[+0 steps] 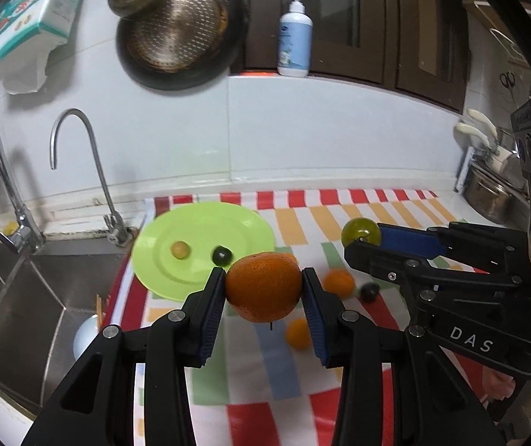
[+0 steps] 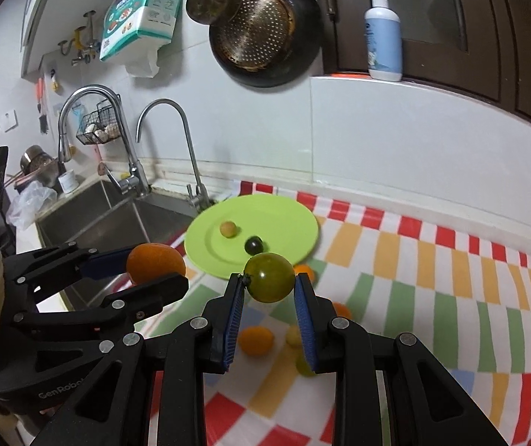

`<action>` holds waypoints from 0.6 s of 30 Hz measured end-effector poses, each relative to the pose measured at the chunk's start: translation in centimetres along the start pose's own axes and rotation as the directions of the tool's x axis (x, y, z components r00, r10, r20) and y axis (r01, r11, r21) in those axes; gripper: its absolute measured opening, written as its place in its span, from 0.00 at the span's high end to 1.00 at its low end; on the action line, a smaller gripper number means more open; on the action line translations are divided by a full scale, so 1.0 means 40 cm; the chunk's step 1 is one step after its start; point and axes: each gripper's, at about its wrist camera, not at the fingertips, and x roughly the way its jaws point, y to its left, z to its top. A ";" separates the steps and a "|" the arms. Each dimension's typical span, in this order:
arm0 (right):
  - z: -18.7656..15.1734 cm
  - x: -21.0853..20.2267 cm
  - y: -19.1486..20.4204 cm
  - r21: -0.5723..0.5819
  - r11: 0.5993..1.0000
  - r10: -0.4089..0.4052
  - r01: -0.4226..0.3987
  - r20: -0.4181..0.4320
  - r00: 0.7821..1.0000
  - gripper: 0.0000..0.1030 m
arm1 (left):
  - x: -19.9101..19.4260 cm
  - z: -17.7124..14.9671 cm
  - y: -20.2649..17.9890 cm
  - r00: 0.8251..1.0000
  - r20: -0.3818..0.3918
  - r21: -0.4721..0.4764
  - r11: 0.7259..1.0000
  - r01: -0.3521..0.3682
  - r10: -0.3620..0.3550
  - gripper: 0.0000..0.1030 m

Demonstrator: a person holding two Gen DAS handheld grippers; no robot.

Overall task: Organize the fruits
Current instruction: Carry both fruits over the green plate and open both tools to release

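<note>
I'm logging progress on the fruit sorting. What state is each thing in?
Left gripper: shut on orange, lifted.
Right gripper: shut on green tomato, lifted.
Green plate: holds two small fruits.
Small oranges: loose on cloth.

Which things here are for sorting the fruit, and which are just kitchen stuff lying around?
For the fruit job:
- orange, held in the left gripper
- green tomato, held in the right gripper
- green plate, with two small fruits on it
- small oranges on the striped cloth

Just lying about:
- soap bottle
- hanging pan
- taps
- sink
</note>
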 end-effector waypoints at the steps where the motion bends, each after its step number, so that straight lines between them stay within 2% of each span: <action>1: 0.010 0.010 0.003 0.003 1.000 0.006 -0.006 -0.001 1.000 0.72 | 0.001 0.004 0.006 1.000 0.005 0.002 1.000 -0.008 0.008 0.61; 8: 0.068 0.068 0.021 0.001 0.999 0.040 -0.040 -0.007 0.999 0.72 | 0.029 0.044 0.057 0.997 0.018 0.023 0.997 -0.069 0.069 0.61; 18: 0.155 0.165 0.027 -0.010 0.997 0.081 -0.081 -0.036 0.996 0.72 | 0.104 0.102 0.129 0.996 0.000 0.007 0.996 -0.090 0.090 0.61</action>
